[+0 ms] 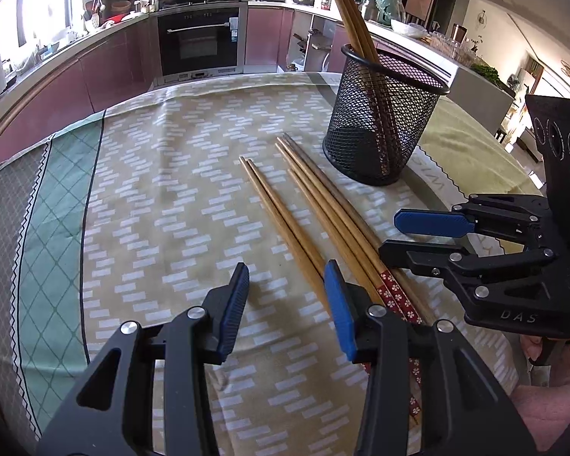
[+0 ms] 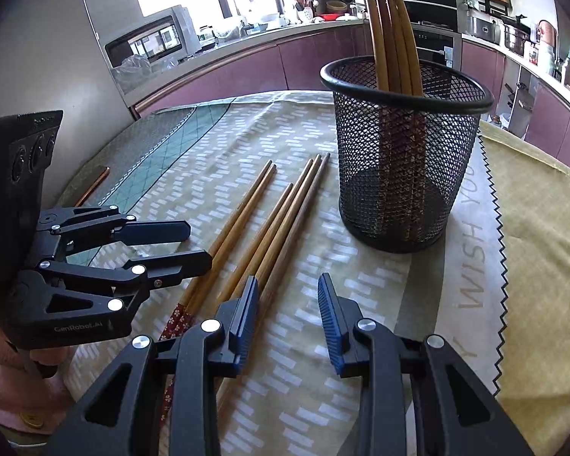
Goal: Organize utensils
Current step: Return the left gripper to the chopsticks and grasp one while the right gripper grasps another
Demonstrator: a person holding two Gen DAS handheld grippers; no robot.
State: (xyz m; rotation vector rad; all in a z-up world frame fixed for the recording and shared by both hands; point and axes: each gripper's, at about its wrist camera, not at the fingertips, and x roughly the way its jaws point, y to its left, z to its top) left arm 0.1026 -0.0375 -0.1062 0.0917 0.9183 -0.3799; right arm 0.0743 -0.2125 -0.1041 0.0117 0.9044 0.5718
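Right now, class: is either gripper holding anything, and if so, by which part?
Nothing is held. The left gripper and right gripper both stand open above the loose chopsticks on the cloth.

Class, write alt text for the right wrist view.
Loose wooden chopsticks lie on a patterned tablecloth beside a black mesh holder already holding several chopsticks. Two open hand-held grippers, right and left, hover near them.

free: cloth (image 1: 163, 197) left | blocked: mesh holder (image 1: 383, 121), loose chopsticks (image 1: 315, 205)
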